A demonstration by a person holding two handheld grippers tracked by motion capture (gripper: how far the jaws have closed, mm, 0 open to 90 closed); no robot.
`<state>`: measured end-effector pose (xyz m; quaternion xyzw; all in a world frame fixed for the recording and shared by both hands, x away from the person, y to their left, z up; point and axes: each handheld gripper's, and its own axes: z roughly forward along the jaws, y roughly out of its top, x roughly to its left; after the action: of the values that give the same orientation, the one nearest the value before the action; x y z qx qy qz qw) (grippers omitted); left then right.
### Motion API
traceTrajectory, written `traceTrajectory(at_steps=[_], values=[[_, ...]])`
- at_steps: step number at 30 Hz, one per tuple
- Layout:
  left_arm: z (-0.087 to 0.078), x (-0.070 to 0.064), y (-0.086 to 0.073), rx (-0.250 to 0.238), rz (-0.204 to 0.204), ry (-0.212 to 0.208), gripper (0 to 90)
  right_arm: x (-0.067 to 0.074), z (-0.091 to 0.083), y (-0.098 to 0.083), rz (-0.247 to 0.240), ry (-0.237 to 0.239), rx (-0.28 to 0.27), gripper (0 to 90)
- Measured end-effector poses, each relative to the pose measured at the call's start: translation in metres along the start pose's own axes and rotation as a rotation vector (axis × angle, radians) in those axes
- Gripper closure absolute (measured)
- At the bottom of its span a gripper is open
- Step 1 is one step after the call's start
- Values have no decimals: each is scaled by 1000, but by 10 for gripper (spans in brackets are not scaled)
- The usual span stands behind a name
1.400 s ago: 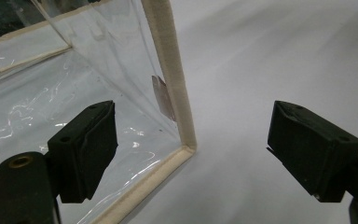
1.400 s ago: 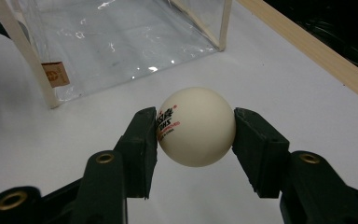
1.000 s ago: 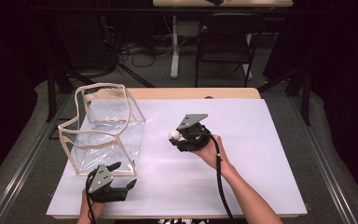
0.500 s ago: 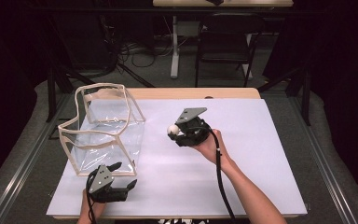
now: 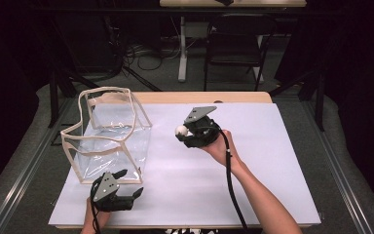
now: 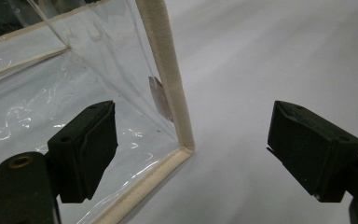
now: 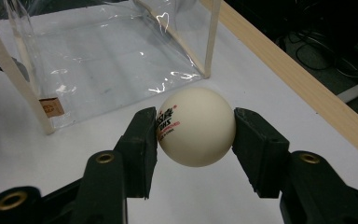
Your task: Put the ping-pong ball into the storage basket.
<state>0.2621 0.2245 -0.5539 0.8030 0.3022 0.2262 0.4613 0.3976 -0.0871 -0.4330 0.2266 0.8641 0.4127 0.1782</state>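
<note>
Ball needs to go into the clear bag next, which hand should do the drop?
Right. The right hand-held gripper is already shut on the white ball, lifted beside the clear bag. The left hand-held gripper is open and empty, at the bag's near corner, better suited to steady it.

Right tool (image 5: 181, 131) with ball (image 5: 180, 130) lifted slightly toward bag (image 5: 108, 136).

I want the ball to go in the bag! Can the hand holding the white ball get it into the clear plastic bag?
Probably yes. The right gripper holds the white ball just beside the clear plastic bag with cream trim. The bag's top stands open and nothing lies between them.
</note>
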Motion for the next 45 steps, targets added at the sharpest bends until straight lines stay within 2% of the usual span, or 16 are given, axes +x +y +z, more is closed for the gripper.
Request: traceTrajectory(at_steps=[45], values=[[0, 0, 0, -1, 0, -1, 162, -5, 8, 30, -31, 4, 15, 506]])
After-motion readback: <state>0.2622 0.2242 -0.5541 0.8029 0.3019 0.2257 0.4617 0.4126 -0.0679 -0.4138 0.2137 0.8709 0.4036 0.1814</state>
